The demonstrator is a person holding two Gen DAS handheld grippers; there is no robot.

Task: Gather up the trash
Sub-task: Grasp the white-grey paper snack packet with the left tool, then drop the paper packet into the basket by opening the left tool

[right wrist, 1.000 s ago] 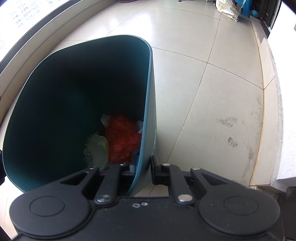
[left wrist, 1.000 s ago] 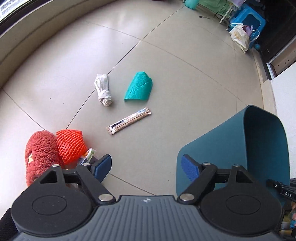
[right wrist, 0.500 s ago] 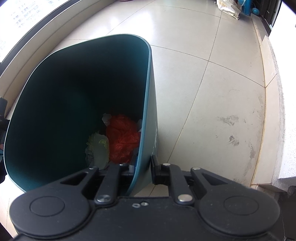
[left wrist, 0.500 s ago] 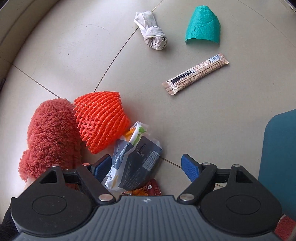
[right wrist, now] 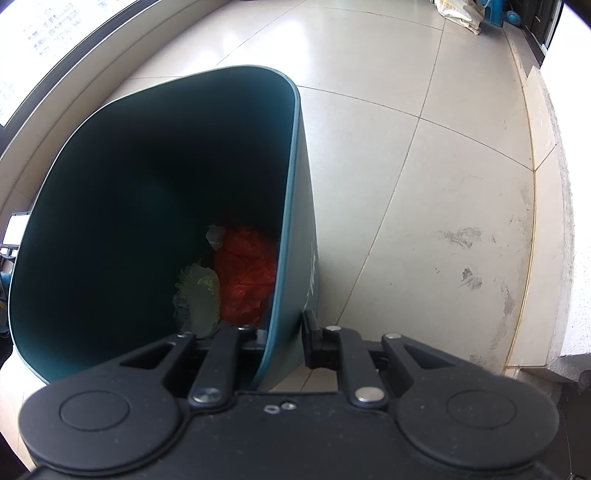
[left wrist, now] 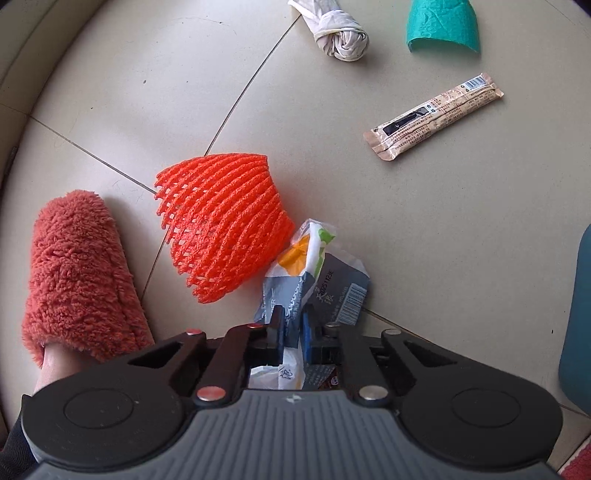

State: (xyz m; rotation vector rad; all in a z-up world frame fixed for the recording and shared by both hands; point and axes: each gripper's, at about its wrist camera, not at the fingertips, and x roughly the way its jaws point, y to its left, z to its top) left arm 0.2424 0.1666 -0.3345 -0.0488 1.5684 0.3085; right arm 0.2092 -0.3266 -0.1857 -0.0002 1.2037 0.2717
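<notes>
Here the left gripper (left wrist: pixel 293 328) points down at the floor (left wrist: pixel 461 229) with its blue pads pinched together on a crumpled snack wrapper (left wrist: pixel 314 284), a grey, white and orange film pack lying just beside the orange foam net (left wrist: pixel 221 225) and touching its edge. The wrapper looks feather-light, thin and crinkly; it should collapse under the pads rather than resist, and its glossy film may slip, so a bite across a bunched fold near the middle, as it is taken now, seems safer than a loose corner. A second dark red pack seems to lie beneath it, mostly hidden by the gripper.

The right gripper (right wrist: pixel 282 339) is closed tight on the rim wall of the teal bin (right wrist: pixel 291 155), one finger inside and one outside. The bin is stiff plastic and tipped toward the camera, so that pinch steadies it well.

Counted on the floor: one foam net, one knotted white rag (left wrist: pixel 338 31), one teal curled sheet (left wrist: pixel 443 26), one long beige stick pack (left wrist: pixel 434 116), one held wrapper. In the bin: one red plastic bag (right wrist: pixel 245 273), one pale green leafy clump (right wrist: pixel 197 299), one white scrap (right wrist: pixel 216 234). A fuzzy red slipper (left wrist: pixel 77 266) on a person's foot stands beside the net.
</notes>
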